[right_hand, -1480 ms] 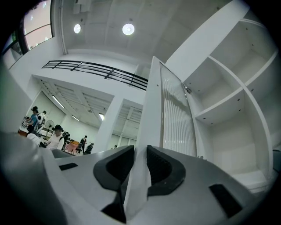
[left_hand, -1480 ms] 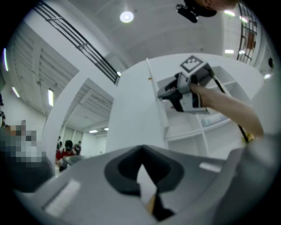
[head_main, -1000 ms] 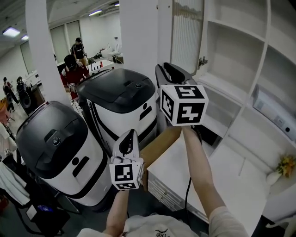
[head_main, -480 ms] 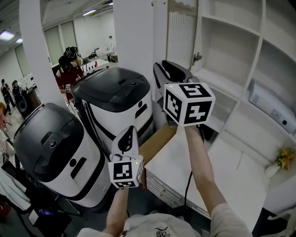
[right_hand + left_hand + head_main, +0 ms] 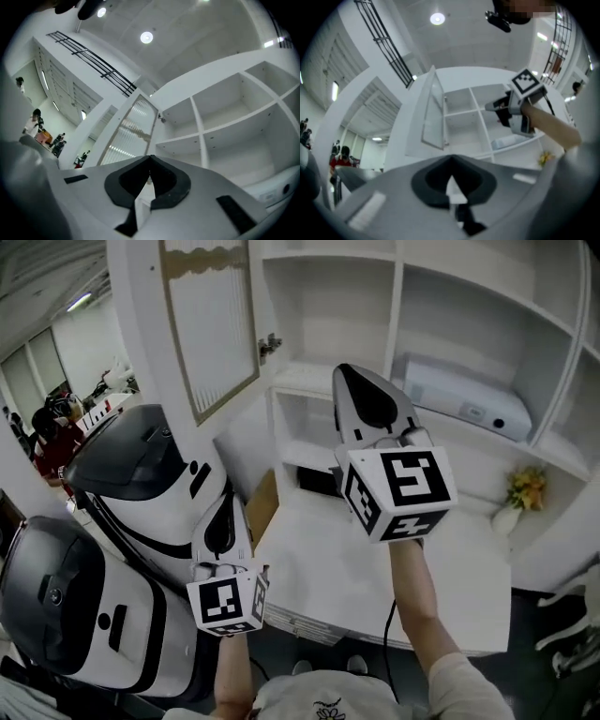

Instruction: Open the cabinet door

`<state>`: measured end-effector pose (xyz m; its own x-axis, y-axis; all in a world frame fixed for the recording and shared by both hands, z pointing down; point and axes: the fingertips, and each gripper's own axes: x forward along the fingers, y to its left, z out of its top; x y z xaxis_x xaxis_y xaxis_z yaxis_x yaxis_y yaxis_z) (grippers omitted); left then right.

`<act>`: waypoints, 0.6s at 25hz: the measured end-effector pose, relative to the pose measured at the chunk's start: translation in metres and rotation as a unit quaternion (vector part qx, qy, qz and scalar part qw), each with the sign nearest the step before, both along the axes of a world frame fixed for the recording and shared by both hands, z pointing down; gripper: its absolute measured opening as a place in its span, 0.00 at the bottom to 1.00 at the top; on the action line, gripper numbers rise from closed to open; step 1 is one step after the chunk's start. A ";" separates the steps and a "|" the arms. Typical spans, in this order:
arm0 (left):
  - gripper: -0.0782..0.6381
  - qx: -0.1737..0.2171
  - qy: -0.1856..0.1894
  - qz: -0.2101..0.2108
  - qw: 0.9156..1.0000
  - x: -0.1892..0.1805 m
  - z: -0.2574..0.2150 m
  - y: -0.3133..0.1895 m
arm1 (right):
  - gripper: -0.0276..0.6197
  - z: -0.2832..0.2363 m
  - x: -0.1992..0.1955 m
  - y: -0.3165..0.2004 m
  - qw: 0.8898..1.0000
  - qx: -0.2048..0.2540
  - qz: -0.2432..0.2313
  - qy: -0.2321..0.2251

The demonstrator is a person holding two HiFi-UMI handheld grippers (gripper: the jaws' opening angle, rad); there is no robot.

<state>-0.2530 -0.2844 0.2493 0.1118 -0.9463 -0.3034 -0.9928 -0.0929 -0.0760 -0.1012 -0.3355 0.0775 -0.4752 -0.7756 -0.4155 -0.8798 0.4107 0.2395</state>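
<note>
Right tool (image 5: 356, 381), now right of door (image 5: 211, 329)

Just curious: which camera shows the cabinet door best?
Head view: the cabinet door stands open, almost whole. The right gripper view shows its ribbed panel, lower part hidden; the left gripper view shows it small and slanted.

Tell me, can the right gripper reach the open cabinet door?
Probably yes: the right gripper, jaws just closed on nothing, is raised beside the cabinet door with only open air between them.
</note>
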 end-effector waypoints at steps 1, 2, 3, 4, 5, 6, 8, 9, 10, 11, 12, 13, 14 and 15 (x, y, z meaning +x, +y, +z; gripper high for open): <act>0.12 0.002 -0.003 0.015 1.000 0.017 -0.004 -0.005 | 0.04 0.001 0.023 0.004 1.000 0.006 0.021 0.001; 0.12 0.002 -0.008 0.030 1.000 0.035 -0.008 -0.008 | 0.04 0.003 0.045 0.008 0.999 0.010 0.040 0.002; 0.12 0.003 -0.012 0.046 0.999 0.052 -0.011 -0.011 | 0.04 0.006 0.066 0.013 0.998 0.013 0.058 0.003; 0.12 0.004 -0.015 0.061 0.998 0.069 -0.015 -0.014 | 0.04 0.008 0.087 0.018 0.997 0.014 0.074 0.003; 0.12 0.004 -0.017 0.076 0.997 0.086 -0.018 -0.017 | 0.04 0.010 0.107 0.023 0.996 0.016 0.089 0.001; 0.12 0.005 -0.017 0.090 0.996 0.102 -0.021 -0.019 | 0.04 0.012 0.127 0.029 0.995 0.018 0.103 -0.003; 0.12 0.004 -0.014 0.114 0.993 0.131 -0.025 -0.023 | 0.04 0.019 0.160 0.039 0.991 0.021 0.130 -0.012; 0.12 0.004 -0.012 0.126 0.992 0.145 -0.026 -0.023 | 0.04 0.024 0.174 0.044 0.989 0.021 0.143 -0.014; 0.12 0.003 -0.009 0.138 0.990 0.159 -0.026 -0.024 | 0.04 0.030 0.185 0.049 0.988 0.020 0.156 -0.014; 0.12 0.002 -0.007 0.151 0.988 0.172 -0.026 -0.023 | 0.04 0.037 0.195 0.054 0.986 0.018 0.167 -0.013; 0.12 0.002 -0.005 0.166 0.986 0.184 -0.025 -0.022 | 0.04 0.044 0.204 0.058 0.984 0.015 0.177 -0.011; 0.12 0.002 -0.004 0.183 0.983 0.197 -0.024 -0.020 | 0.04 0.053 0.213 0.061 0.983 0.010 0.185 -0.009; 0.12 0.005 -0.004 0.200 0.980 0.209 -0.023 -0.019 | 0.04 0.062 0.221 0.064 0.981 0.006 0.193 -0.008; 0.12 0.007 -0.006 0.214 0.977 0.220 -0.022 -0.017 | 0.04 0.071 0.229 0.067 0.980 0.002 0.200 -0.009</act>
